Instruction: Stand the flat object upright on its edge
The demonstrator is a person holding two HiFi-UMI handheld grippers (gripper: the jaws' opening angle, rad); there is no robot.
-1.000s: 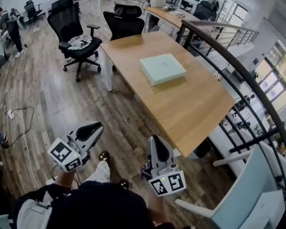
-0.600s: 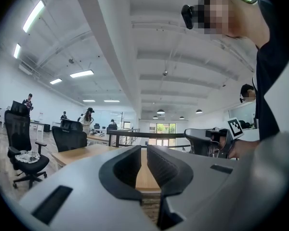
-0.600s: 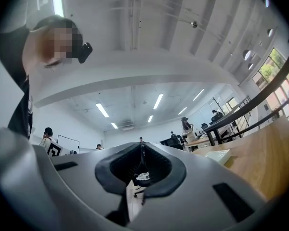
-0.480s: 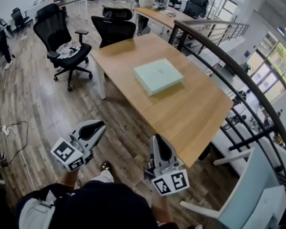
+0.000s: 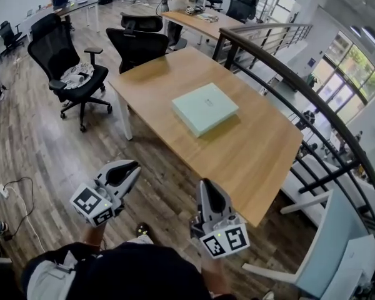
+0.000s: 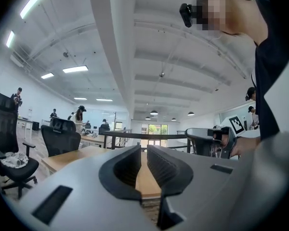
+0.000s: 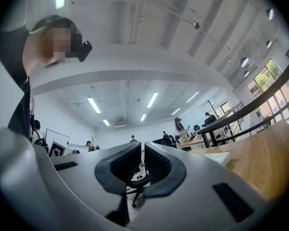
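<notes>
Left hand-held gripper (image 5: pixel 122 170) and right hand-held gripper (image 5: pixel 209 192) have drawn nearer the bench (image 5: pixel 256 161) in the head view, its flat box (image 5: pixel 205 108) lying untouched; the left gripper view, then the right gripper view, shows jaws pressed together, empty: only an approach so far.

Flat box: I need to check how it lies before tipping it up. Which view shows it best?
The head view: the box shows whole, lying flat on the table. The right gripper view catches only a thin, edge-on sliver of the box. The left gripper view shows no box that I can make out.
</notes>
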